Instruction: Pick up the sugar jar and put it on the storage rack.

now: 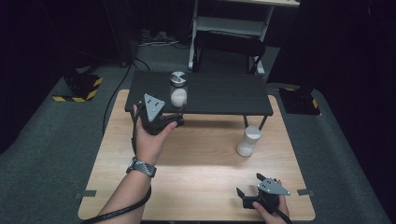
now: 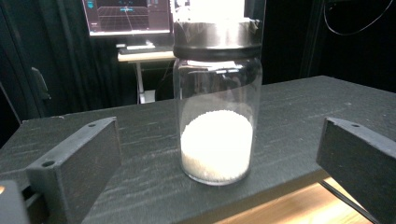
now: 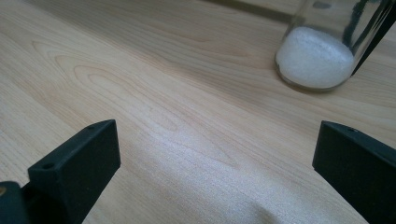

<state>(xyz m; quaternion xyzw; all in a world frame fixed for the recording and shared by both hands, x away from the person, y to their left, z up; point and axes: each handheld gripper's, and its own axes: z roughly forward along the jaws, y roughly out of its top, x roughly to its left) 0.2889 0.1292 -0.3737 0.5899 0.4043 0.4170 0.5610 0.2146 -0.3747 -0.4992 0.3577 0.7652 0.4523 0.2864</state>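
Observation:
A glass jar [image 1: 178, 90] with a silver lid and white grains in its lower half stands upright near the front left edge of a black raised shelf [image 1: 219, 95]. My left gripper [image 1: 173, 120] is just in front of it, open. In the left gripper view the jar [image 2: 216, 107] stands a little ahead of the jaws, which are spread wide on either side and do not touch it. A second jar [image 1: 248, 141] with white grains stands on the wooden table [image 1: 196, 163] under the shelf's right front. My right gripper [image 1: 250, 191] rests open near the table's front right edge, with that jar [image 3: 322, 51] far ahead of it.
The black shelf stands on thin legs [image 1: 245, 122] over the back of the table. Behind it are a dark chair [image 1: 229, 44] and a white desk frame [image 1: 233, 23]. Grey carpet with yellow-black stand bases [image 1: 79, 88] surrounds the table. A monitor [image 2: 126, 16] glows behind the shelf.

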